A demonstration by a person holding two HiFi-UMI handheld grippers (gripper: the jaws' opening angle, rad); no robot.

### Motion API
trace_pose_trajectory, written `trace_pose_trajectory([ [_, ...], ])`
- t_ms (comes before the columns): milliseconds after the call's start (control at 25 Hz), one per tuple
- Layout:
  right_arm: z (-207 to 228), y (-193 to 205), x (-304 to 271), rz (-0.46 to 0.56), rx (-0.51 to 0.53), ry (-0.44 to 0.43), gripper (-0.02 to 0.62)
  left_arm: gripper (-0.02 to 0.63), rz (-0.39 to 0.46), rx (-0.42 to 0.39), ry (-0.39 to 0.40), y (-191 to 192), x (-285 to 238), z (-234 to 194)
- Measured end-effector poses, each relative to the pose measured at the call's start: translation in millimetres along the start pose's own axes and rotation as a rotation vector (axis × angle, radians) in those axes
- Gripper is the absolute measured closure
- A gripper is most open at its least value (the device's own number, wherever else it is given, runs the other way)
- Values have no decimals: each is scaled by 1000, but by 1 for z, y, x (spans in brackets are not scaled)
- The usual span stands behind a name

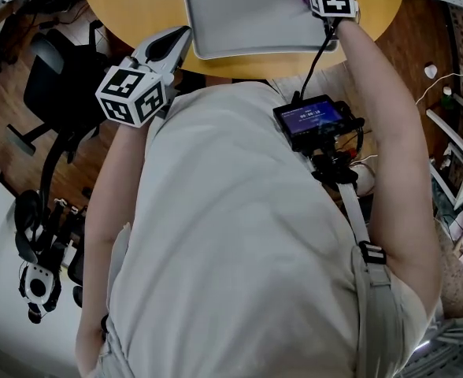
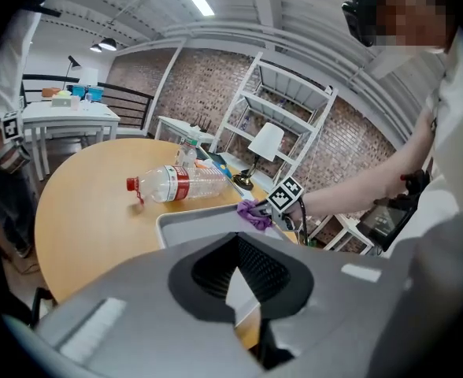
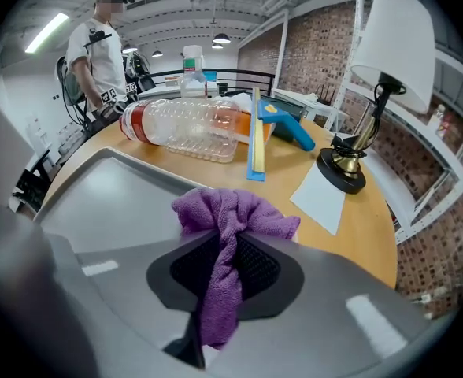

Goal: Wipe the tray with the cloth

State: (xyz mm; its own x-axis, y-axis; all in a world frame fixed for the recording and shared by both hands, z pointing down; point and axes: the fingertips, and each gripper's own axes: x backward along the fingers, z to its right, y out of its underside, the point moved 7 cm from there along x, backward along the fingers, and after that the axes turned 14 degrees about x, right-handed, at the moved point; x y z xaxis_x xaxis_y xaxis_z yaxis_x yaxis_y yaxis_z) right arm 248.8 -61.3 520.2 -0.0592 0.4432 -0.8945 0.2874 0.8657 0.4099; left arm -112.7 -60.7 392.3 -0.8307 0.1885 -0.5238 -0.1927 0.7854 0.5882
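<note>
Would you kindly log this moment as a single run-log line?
right gripper shut on purple terry cloth, over grey plastic tray | left gripper shut, empty, beside tray corner

Purple cloth (image 3: 231, 219); grey tray (image 3: 98, 187) — honey-yellow table (image 3: 365, 227).

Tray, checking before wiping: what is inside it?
Only the purple cloth, held by the right gripper, over one corner; the rest looks bare. The tray beneath the cloth is covered.
</note>
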Motion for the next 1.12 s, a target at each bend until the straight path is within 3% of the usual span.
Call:
trace_pose_trajectory([
  [280, -43, -31, 2, 34, 98, -19, 541, 606, 44, 46, -21, 13, 30, -11],
  [400, -94, -62, -7, 69, 106, -91, 541, 606, 59, 67, -24, 21, 57, -38],
  [520, -142, -91, -20, 58, 138, -84, 541, 606, 76, 83, -24, 27, 90, -76],
  [600, -169, -106, -23, 93, 107, -165, 541, 606, 82, 86, -23, 26, 99, -86],
  [640, -172, -109, -23, 91, 107, -165, 541, 606, 83, 86, -22, 25, 101, -87],
  [720, -162, -107, -20, 50, 138, -86, 541, 606, 84, 87, -19, 21, 101, -85],
  [840, -166, -112, -18, 52, 121, -112, 541, 606, 85, 87, -8, 14, 102, -83],
  [1120, -148, -120, -10, 11, 113, -19, 549, 606, 59, 80, 7, 5, 100, -81],
])
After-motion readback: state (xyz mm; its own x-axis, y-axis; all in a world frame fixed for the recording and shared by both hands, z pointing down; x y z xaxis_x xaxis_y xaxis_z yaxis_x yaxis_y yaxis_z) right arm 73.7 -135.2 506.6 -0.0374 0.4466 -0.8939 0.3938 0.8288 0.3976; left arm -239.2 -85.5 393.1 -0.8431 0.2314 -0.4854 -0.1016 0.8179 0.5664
